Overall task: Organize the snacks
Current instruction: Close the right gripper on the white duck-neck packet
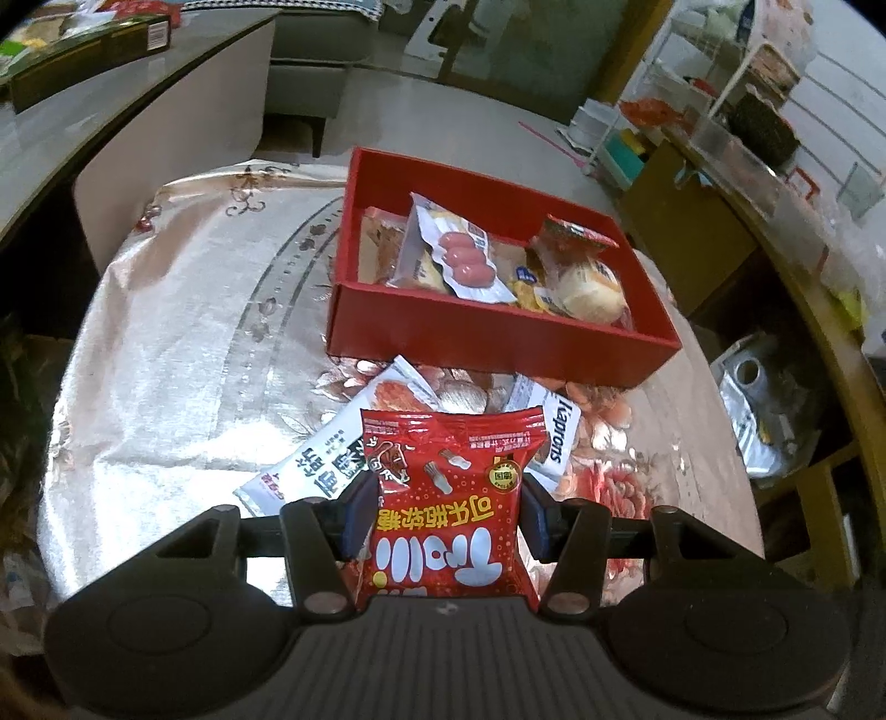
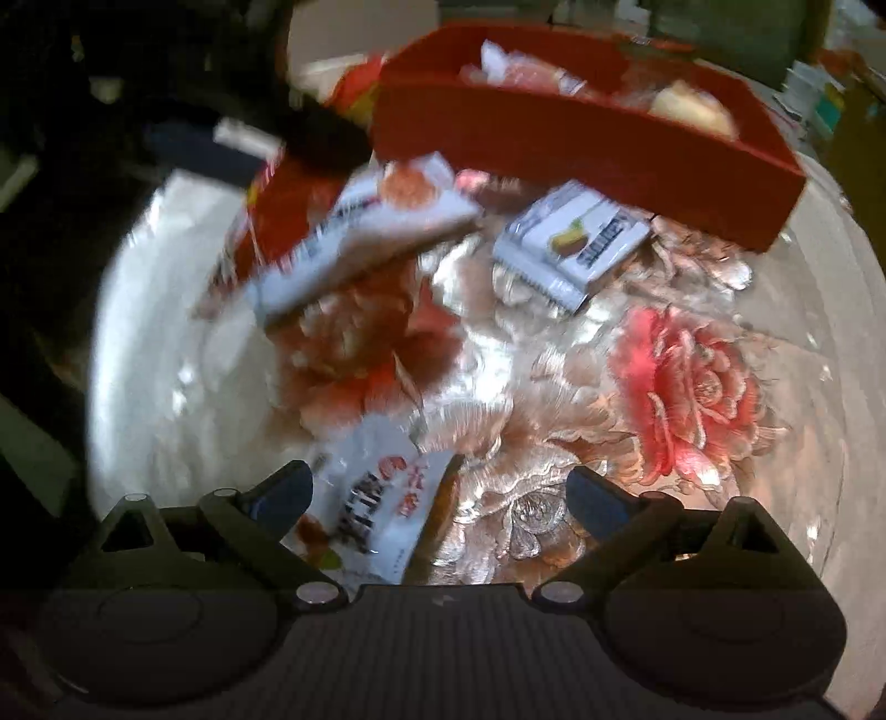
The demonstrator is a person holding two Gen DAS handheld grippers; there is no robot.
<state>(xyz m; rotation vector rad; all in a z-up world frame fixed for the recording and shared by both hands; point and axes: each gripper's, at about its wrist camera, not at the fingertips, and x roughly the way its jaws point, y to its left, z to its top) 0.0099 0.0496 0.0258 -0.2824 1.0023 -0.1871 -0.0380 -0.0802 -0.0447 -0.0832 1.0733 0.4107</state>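
Observation:
My left gripper (image 1: 446, 518) is shut on a red Trolli candy bag (image 1: 448, 498) and holds it above the table, short of the red box (image 1: 498, 354). The box holds several snacks, among them a sausage pack (image 1: 459, 255) and a round bun (image 1: 592, 288). A long white packet (image 1: 326, 448) and a small white Kaprons packet (image 1: 548, 426) lie under the bag. My right gripper (image 2: 440, 498) is open low over the table, with a white snack packet (image 2: 382, 504) between its fingers, near the left one. The long white packet (image 2: 365, 232), the small packet (image 2: 570, 243), the box (image 2: 581, 144) and the candy bag (image 2: 277, 221) lie ahead, blurred.
The round table wears a shiny floral cloth (image 1: 183, 343). A white cabinet (image 1: 166, 144) stands at the left with a dark green box (image 1: 83, 50) on top. Shelves and clutter (image 1: 736, 127) stand at the right, beyond the table edge.

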